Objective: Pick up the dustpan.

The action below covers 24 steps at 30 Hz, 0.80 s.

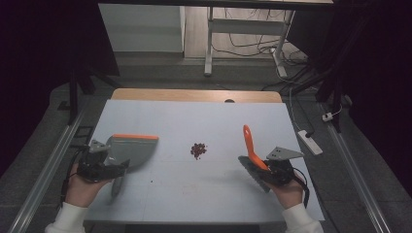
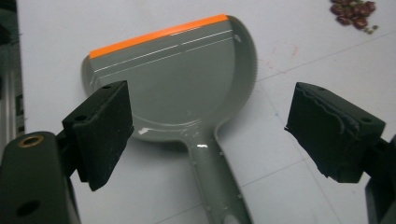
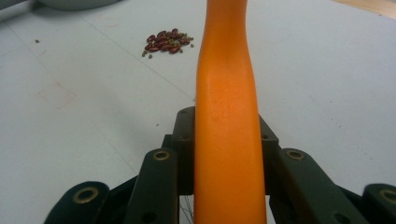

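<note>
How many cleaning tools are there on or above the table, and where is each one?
2. The grey dustpan lies on the table's left side, between the open left gripper's jaws. The orange-handled brush is on the right, clamped in the right gripper.

hand-held gripper (image 2: 208, 126) open | grey dustpan (image 2: 182, 84) between jaws, untouched

Dustpan (image 1: 130, 149) left on table (image 1: 194, 121), beans (image 1: 198, 150) centre, brush (image 1: 252, 153) right.

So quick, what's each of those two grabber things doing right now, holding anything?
Left gripper: jaws open, holding nothing; the grey dustpan lies on the table below them.
Right gripper: jaws closed on the orange-handled brush.
</note>
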Available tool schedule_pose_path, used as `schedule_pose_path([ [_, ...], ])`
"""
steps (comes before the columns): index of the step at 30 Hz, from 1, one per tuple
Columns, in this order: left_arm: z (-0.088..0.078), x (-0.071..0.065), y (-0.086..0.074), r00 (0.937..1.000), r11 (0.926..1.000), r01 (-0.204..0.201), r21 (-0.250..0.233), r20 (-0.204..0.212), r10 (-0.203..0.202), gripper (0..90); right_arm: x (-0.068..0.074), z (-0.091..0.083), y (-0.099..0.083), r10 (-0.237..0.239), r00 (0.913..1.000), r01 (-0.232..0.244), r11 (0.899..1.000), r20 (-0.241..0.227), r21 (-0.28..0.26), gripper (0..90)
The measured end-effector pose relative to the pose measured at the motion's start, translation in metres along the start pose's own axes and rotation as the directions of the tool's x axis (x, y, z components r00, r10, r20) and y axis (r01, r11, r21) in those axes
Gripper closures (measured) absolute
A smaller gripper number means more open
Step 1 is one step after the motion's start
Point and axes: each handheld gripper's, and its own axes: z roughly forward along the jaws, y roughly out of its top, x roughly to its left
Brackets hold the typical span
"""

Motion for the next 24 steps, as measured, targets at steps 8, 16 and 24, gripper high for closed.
schedule_pose_path([
  [8,-0.006,-0.002,-0.004,0.9988,0.9997,0.001,0.025,-0.048,0.0,12.7,0.001,0.002,-0.001,-0.001,1.0,0.001,1.0,-0.005,0.004,70.3],
  [16,0.019,0.002,-0.016,0.9976,0.9832,0.042,0.177,-0.061,-0.032,11.7,0.001,0.004,-0.002,-0.004,1.0,0.004,1.0,-0.005,0.012,70.3],
  [24,0.036,-0.001,-0.021,0.995,0.9715,0.086,0.221,0.032,-0.095,10.8,0.002,0.005,-0.003,-0.008,0.9999,0.008,1.0,-0.009,0.02,70.2],
])
